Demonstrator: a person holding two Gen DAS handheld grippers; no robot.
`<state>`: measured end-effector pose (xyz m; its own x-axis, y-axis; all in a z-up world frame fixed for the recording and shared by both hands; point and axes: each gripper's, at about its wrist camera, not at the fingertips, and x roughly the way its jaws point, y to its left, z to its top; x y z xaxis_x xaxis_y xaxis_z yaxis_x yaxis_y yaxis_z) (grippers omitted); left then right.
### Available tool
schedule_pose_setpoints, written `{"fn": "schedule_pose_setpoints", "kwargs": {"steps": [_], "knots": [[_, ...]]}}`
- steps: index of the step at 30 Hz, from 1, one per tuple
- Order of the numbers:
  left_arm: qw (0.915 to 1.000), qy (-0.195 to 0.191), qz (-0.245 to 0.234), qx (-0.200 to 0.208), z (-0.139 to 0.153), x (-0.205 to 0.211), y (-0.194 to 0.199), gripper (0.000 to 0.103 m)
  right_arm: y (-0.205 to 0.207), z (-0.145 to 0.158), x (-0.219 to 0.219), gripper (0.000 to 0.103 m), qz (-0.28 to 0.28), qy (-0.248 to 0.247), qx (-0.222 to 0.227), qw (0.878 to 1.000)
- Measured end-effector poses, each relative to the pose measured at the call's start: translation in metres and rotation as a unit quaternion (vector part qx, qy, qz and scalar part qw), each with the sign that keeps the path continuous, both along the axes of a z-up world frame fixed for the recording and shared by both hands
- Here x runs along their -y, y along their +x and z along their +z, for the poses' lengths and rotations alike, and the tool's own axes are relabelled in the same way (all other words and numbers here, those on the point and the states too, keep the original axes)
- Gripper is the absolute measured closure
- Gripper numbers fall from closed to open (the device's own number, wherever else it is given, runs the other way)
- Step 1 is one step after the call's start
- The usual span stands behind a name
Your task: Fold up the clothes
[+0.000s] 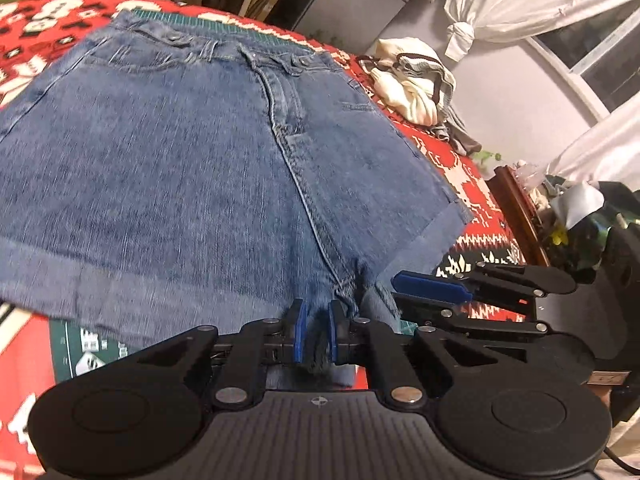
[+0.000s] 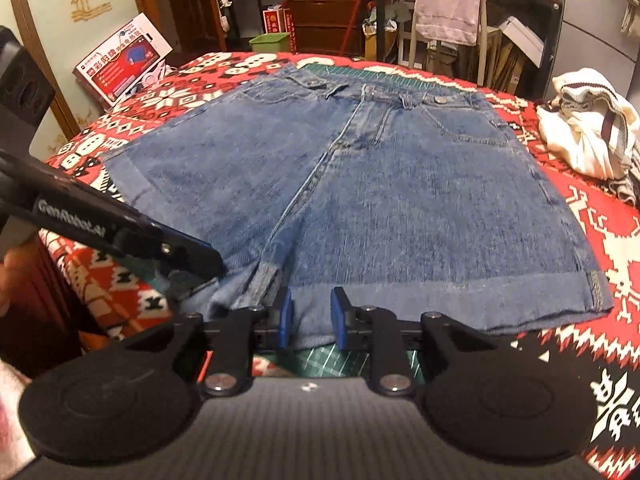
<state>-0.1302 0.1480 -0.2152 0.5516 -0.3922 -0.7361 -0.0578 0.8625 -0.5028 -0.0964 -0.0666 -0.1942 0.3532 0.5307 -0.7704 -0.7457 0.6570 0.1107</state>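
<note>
We are clamping the denim shorts (image 1: 180,168) hem with the left tool (image 1: 316,336) and the right tool (image 2: 310,316); thick cuffs may be slipping out.

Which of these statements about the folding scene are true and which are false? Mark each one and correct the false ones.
1. The denim shorts lie spread on a red patterned cloth. True.
2. The left gripper is open and clear of the fabric. False: its pads are closed on the frayed hem of the shorts.
3. A cream garment lies bunched beside the shorts, apart from them. True.
4. The shorts are already folded in half. False: they lie flat, with waistband and both leg openings showing.
5. The right gripper is at the hem nearest the camera, with denim between its fingers. True.
</note>
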Motion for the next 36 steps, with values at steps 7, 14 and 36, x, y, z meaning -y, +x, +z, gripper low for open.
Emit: {"fn": "schedule_pose_setpoints", "kwargs": {"steps": [7,14,36], "knots": [[0.9999,-0.007,0.005,-0.008,0.007,0.001,-0.021,0.093,-0.015,0.011,0.017,0.078,0.002,0.034,-0.026,0.999],[0.9985,-0.042,0.015,-0.031,-0.002,0.002,-0.032,0.088,-0.023,0.014,0.015,0.078,0.021,0.051,-0.04,0.998],[0.9989,-0.036,0.009,0.029,-0.007,0.012,-0.018,0.086,0.018,-0.01,0.032,0.076,-0.051,0.187,-0.208,0.959]]}}
